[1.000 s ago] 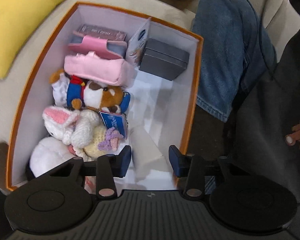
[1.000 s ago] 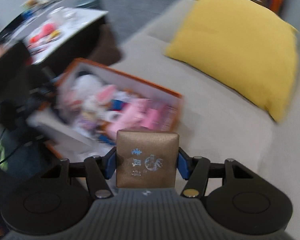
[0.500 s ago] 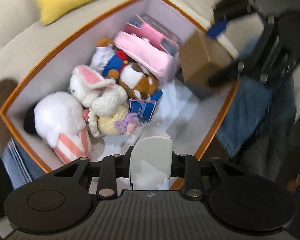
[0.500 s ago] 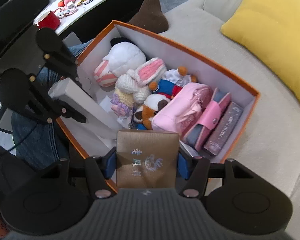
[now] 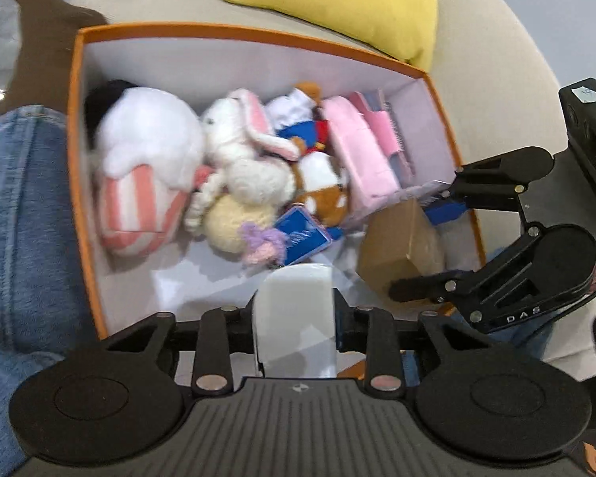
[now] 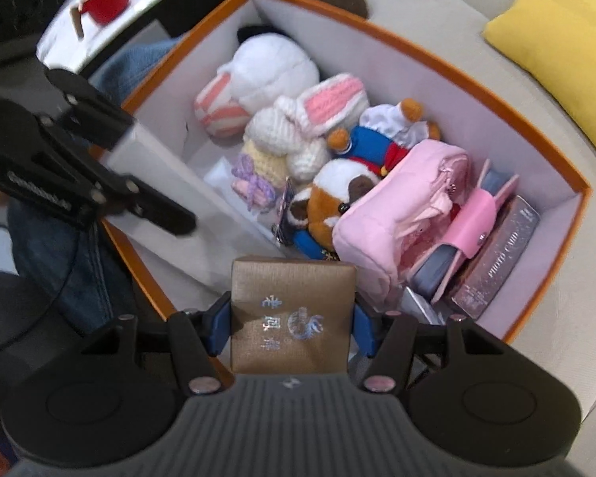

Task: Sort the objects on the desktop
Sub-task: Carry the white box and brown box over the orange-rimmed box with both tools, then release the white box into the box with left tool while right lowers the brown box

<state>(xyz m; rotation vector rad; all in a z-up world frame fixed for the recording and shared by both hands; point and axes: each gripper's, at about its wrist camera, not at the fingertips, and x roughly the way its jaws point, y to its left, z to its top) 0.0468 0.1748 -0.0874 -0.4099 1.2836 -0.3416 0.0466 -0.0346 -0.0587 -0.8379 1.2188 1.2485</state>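
Observation:
An orange storage box (image 5: 258, 35) with white walls sits on a beige sofa. My left gripper (image 5: 294, 318) has a long white box (image 5: 298, 294) between its pads, over the near side of the orange box; its jaws are opening slightly while the pads still touch the white box. My right gripper (image 6: 292, 326) is shut on a brown box (image 6: 294, 302) with blue print, low over the orange box's (image 6: 417, 47) near corner. The left wrist view shows the brown box (image 5: 401, 246) inside the right end, beside the pink pouch (image 5: 357, 159).
Several plush toys (image 6: 274, 75) fill the far side of the orange box. A pink pouch (image 6: 397, 206), a pink wallet (image 6: 476, 226) and a photo card box (image 6: 500, 262) fill one end. A yellow cushion (image 5: 337, 0) lies behind. A person's jeans leg (image 5: 20, 218) is alongside.
My left gripper closed on the white box that lay on the orange box's floor, lifted it and rolled. My right gripper came down with the brown box into the orange box.

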